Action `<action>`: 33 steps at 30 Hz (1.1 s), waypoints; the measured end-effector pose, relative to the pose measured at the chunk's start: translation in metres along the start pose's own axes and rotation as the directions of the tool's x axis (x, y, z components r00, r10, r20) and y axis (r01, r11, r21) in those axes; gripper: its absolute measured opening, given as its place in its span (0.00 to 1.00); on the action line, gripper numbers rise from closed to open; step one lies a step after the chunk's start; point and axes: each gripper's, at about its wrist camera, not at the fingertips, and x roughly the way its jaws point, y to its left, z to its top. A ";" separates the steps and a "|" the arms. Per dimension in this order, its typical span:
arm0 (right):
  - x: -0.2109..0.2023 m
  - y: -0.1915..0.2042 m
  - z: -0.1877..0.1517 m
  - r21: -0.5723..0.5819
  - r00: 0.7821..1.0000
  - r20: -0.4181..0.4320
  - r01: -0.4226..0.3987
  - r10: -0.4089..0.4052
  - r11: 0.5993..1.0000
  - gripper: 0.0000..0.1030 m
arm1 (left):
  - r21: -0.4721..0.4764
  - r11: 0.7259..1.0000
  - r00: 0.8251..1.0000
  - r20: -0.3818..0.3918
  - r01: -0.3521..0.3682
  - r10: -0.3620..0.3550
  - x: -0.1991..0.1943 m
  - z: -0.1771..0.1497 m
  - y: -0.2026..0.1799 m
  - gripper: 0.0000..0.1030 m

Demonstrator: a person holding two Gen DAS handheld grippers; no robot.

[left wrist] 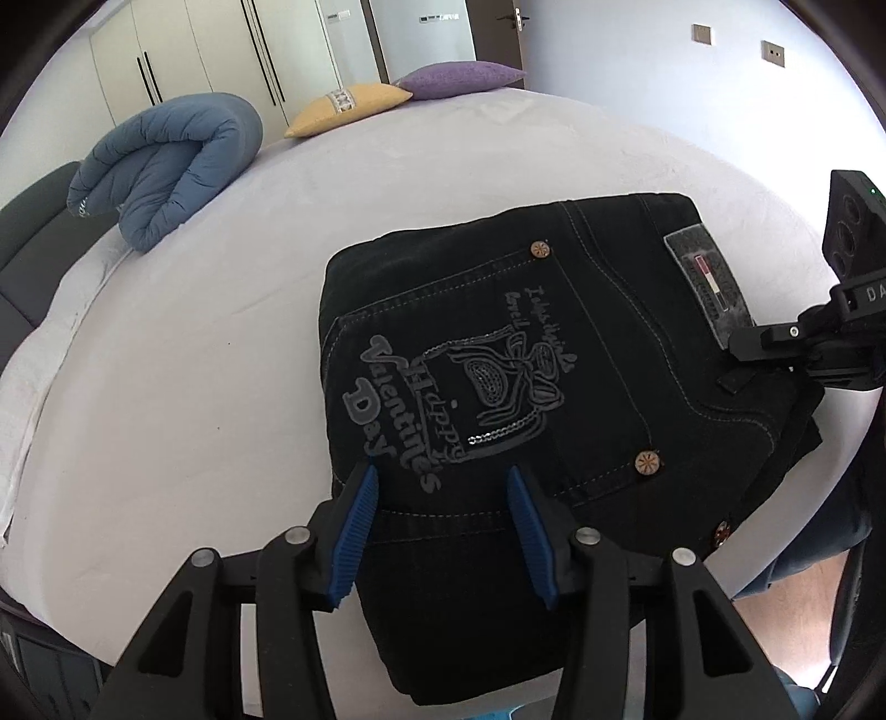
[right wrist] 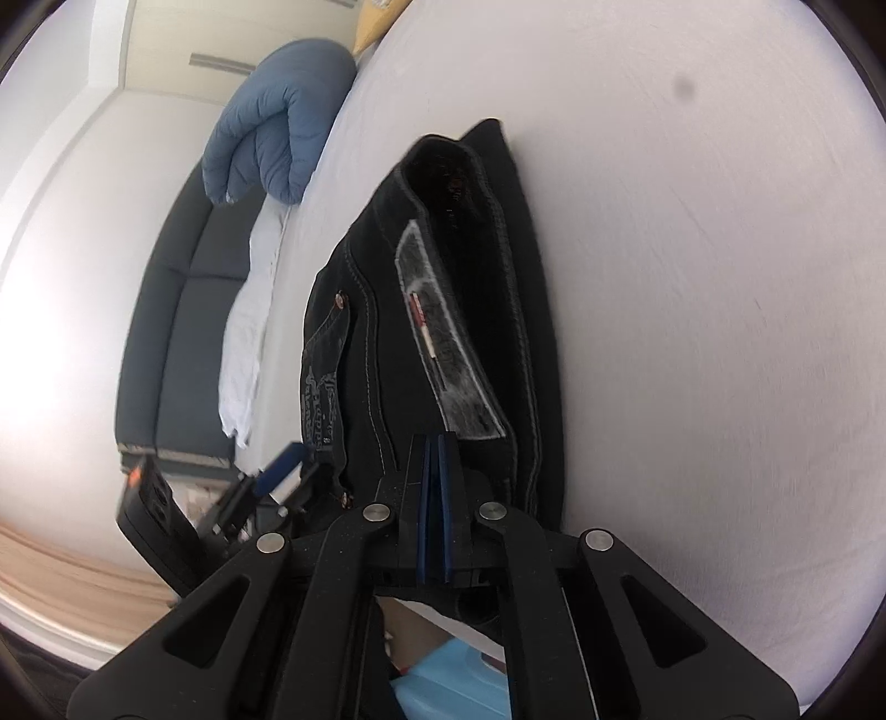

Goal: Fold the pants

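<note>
Black denim pants, folded thick at the bed's near edge: heavy, stiff, grippy; take them by the waistband, where your right hand-held gripper sits pressed together, left hand-held gripper spread above.

A bedroom in a home is shown. A wide bed covered with a pale sheet fills most of both views. A folded blue duvet is laid at its edge, and a yellow cushion and a purple cushion are placed at its far end. White wardrobe doors with long dark handles are seen behind the bed, beside a dark door with a lever handle. Wall switches are mounted on the plain wall, and a dark padded bench is set alongside the bed.
</note>
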 end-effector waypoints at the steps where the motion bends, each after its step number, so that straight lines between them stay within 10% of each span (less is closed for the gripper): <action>1: 0.000 -0.001 -0.001 -0.008 1.000 0.011 0.004 -0.004 1.000 0.01 | 0.014 1.000 1.000 0.015 -0.019 0.018 0.002 -0.002 -0.004 0.50; 6: -0.022 0.021 -0.001 -0.061 0.994 0.077 0.087 -0.082 0.994 0.11 | -0.040 0.997 0.998 0.017 0.060 -0.060 -0.012 0.007 0.015 0.57; 8: -0.041 0.024 0.004 -0.073 0.990 0.127 0.077 -0.067 0.994 0.39 | -0.108 0.990 0.994 0.073 0.089 -0.081 -0.031 0.009 0.032 0.79; 9: -0.048 0.024 0.006 -0.065 0.986 0.149 0.082 -0.071 0.995 0.77 | -0.135 0.988 0.992 0.109 0.071 -0.056 -0.039 0.012 0.044 0.91; 10: -0.057 0.023 0.007 -0.054 0.980 0.184 0.086 -0.075 0.995 0.91 | -0.149 0.986 0.991 0.124 0.070 -0.052 -0.041 0.014 0.052 0.96; 17: -0.046 0.004 0.035 -0.013 0.994 0.076 0.086 -0.084 0.996 0.83 | -0.267 0.934 0.970 0.009 0.238 -0.245 0.005 0.031 0.099 0.94; 21: -0.029 -0.006 0.049 0.022 0.995 0.020 0.096 -0.096 0.995 0.70 | -0.330 0.872 0.913 -0.060 0.363 -0.403 0.032 0.033 0.104 0.94; 29: 0.000 -0.012 0.066 0.010 0.991 -0.053 0.127 -0.126 0.992 0.47 | -0.341 0.861 0.875 -0.174 0.377 -0.452 0.065 0.035 0.088 0.87; 33: 0.016 -0.005 0.066 -0.015 0.986 -0.064 0.154 -0.155 0.988 0.37 | -0.335 0.852 0.856 -0.190 0.403 -0.480 0.065 0.043 0.079 0.61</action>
